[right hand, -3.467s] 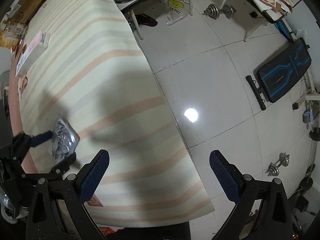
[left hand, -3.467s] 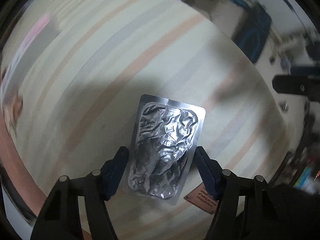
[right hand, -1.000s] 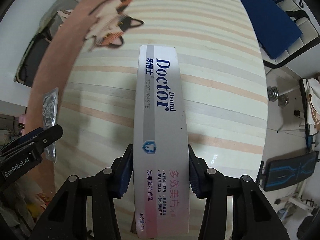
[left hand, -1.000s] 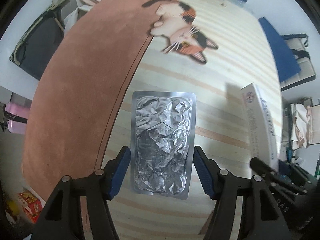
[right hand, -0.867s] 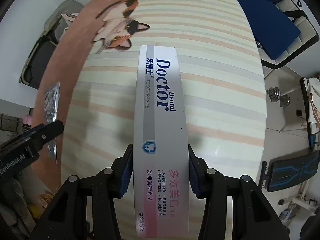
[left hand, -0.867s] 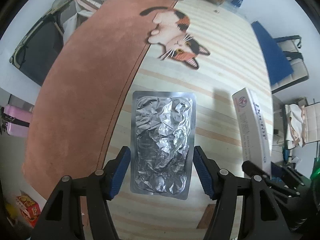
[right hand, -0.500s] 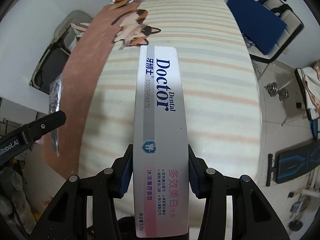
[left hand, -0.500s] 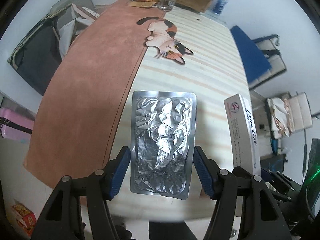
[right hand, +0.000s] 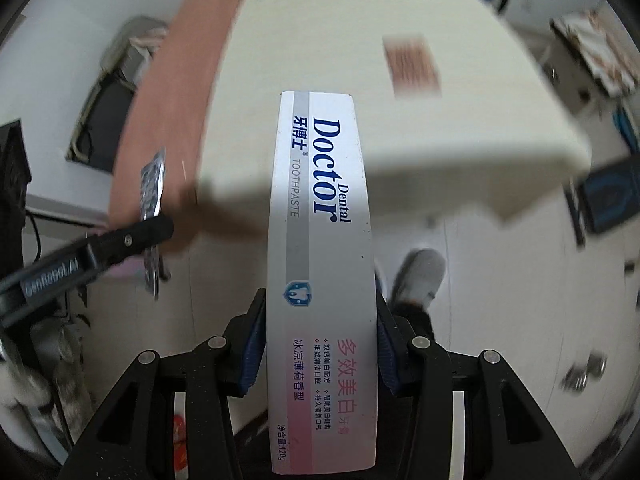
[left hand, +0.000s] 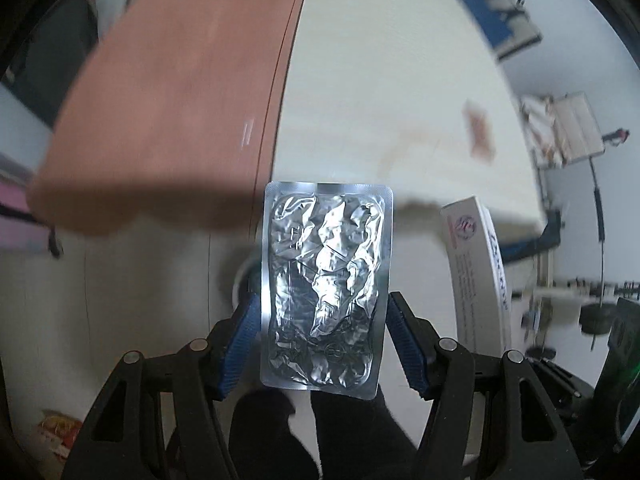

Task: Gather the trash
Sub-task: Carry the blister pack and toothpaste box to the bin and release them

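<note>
Foil of the blister pack [left hand: 324, 292] is thin and crinkled, so this piece is very light and bends easily; its flat rim is the stiffest part. The left gripper [left hand: 323, 346] is clamped on it, the blue pads pressing the two long edges near the lower end. That seems a sensible place, but a hard squeeze would probably buckle the sheet and let it slip out.

The toothpaste box [right hand: 322, 280] is clamped in the right gripper [right hand: 320, 350], with the pads on its two long sides near the lower third. Cardboard like this is light and fairly stiff, though hollow (it may be empty), so I judge it can dent under too much pressure. Because much of the box stands out beyond the pads, it could swing if the hand turns fast.

Both pieces are in the air, beyond the near edge of the table [left hand: 384, 92], over the pale floor [right hand: 520, 320]. A brown mat [left hand: 180, 92] covers the left part of the table, and a small reddish card [right hand: 412, 64] lies on the cloth. Below the box, a grey shoe [right hand: 420, 276] of the person is visible. No bin can be seen in either view, so I cannot tell where the trash must go.
</note>
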{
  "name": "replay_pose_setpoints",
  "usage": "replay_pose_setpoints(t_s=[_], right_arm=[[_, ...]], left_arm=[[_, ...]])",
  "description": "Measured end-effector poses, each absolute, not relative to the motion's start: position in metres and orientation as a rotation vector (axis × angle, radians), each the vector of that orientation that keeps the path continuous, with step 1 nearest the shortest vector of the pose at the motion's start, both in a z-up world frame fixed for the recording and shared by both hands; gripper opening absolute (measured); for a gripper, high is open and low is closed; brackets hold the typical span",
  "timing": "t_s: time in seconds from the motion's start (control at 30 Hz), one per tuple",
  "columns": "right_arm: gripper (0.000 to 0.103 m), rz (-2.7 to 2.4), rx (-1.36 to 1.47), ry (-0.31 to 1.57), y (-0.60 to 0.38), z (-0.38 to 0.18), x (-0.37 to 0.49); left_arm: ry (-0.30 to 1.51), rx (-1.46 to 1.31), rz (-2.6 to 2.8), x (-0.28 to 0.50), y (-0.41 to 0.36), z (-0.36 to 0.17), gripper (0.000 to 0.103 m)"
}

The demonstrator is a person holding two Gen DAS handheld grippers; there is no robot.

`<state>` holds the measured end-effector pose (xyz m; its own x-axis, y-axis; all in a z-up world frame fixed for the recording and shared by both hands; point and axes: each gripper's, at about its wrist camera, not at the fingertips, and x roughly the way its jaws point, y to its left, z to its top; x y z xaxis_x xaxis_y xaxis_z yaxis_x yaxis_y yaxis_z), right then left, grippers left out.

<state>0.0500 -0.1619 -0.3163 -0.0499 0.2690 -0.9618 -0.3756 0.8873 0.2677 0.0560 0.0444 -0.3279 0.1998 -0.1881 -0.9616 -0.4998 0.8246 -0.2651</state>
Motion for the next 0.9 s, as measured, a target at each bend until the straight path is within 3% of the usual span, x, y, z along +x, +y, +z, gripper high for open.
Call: replay_pose_setpoints(t_s=[0.17, 0.47, 0.63, 0.7, 0.73, 0.8, 0.9], right_arm=[[0.049, 0.474, -0.105, 1.639, -0.174, -0.408, 0.003], [0.049, 0.420, -0.102, 1.768, -0.171, -0.650, 0.005], [0.050, 0.436, -0.128, 1.832, -0.159, -0.755, 0.015], [0.052, 0.430, -0.176, 1.801, -0.153, -0.773, 0.015], [0.055, 0.424, -0.191, 1.800, -0.151, -0.778, 0.016], [0.088, 0.413, -0.175, 1.790, -0.152, -0.779, 0.014], [0.095, 0.400, -0.210, 1.748, -0.151, -0.764, 0.014]], left_arm=[[1.495, -0.657, 0.203, 0.035, 0.035, -0.420, 0.061], [1.630, -0.681, 0.214, 0.053, 0.040, -0.640, 0.062], [1.657, -0.663, 0.245, 0.046, 0.041, -0.715, 0.093], [1.655, -0.659, 0.281, 0.040, 0.042, -0.728, 0.099], [1.651, -0.645, 0.303, 0.038, 0.043, -0.730, 0.099], [1.634, -0.620, 0.352, 0.027, 0.054, -0.726, 0.099], [1.604, -0.569, 0.421, 0.015, 0.055, -0.708, 0.099]])
